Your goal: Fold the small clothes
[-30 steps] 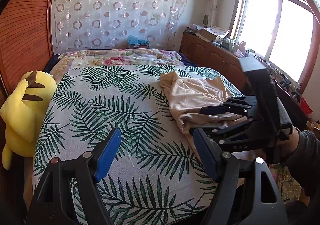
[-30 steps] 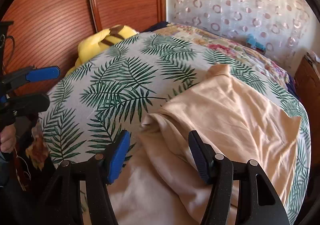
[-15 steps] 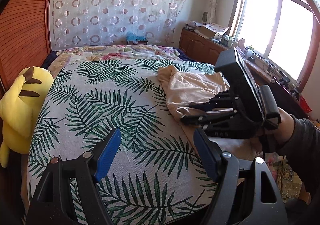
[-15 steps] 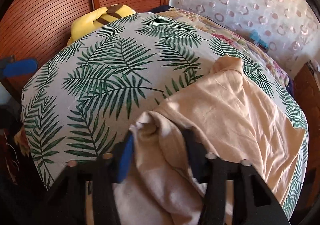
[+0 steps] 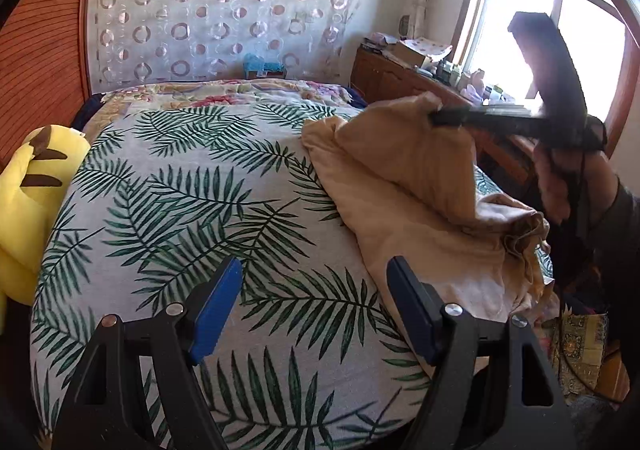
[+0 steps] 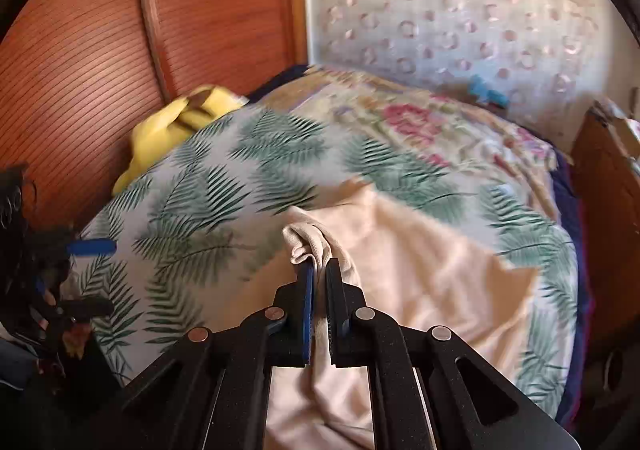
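Since 1 second ago, right claw (image 6: 318, 270) clamps a bunched edge of the soft beige cotton garment (image 6: 420, 282), lifting it; left claw (image 5: 314, 310) gapes wide beside it. Floppy stuff, so grab corners.

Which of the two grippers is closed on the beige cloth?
The right gripper: its jaws pinch a fold of the beige garment. The left gripper stands open over the leaf-print bedspread.

Your garment (image 5: 404, 186) is a plain peach-beige cotton piece, crumpled rather than flat, lying along the right edge of the bed (image 5: 192, 202). One bunched corner is lifted off the cover, and the rest trails down in loose folds toward the bed's near right corner.
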Demonstrator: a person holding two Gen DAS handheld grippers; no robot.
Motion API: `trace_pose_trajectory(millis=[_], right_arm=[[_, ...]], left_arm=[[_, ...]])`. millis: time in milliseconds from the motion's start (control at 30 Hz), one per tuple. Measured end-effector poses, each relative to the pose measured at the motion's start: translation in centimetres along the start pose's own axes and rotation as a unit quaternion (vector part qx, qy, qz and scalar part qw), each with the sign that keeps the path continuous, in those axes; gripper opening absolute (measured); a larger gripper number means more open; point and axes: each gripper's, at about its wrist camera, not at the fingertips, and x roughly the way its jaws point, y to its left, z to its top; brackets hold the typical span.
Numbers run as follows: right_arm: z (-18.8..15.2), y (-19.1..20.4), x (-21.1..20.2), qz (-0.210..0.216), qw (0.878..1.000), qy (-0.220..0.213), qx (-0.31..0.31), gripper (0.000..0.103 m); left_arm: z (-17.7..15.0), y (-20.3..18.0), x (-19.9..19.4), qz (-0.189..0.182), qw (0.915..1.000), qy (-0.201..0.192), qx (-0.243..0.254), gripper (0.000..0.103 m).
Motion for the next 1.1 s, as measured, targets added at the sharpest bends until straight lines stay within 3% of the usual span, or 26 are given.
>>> trace_pose_trajectory(millis=[333, 433, 567, 667, 733, 767, 967, 1100], right_arm=[[-1.2, -7.9, 0.4, -0.087, 0.995, -0.014, 0.039, 0.005], [-2.2, -11.1, 2.4, -0.109, 0.992, 0.007, 0.069, 0.005], [-3.7, -13.4, 4.4, -0.109, 0.988, 0.026, 0.104, 0.006], [-4.1, -14.1, 4.5, -0.123, 0.985, 0.015, 0.124, 0.018], [-3.7, -14.5, 4.3, -0.117, 0.984, 0.002, 0.137, 0.038], [-3.7, -14.6, 4.1, -0.112, 0.983, -0.004, 0.145, 0.040], [-3.9, -13.9, 6.0, -0.038, 0.989, 0.015, 0.140, 0.041], [-3.8, -13.9, 7.4, -0.039, 0.989, 0.029, 0.137, 0.041]], left_arm=[[2.3, -1.4, 4.1, -0.002, 0.9998, 0.018, 0.004, 0.076], [3.3, -1.9, 5.3, -0.002, 0.9996, 0.025, 0.009, 0.076], [4.4, -2.4, 7.2, 0.004, 0.9991, 0.035, 0.021, 0.076], [5.0, -2.7, 8.5, 0.005, 0.9987, 0.045, 0.025, 0.076], [5.4, -2.8, 9.3, 0.005, 0.9984, 0.049, 0.028, 0.076], [5.6, -2.8, 9.8, 0.005, 0.9981, 0.052, 0.031, 0.076], [8.1, -2.8, 12.5, 0.003, 0.9973, 0.060, 0.042, 0.076], [10.7, -2.8, 14.6, 0.010, 0.9966, 0.056, 0.060, 0.076]])
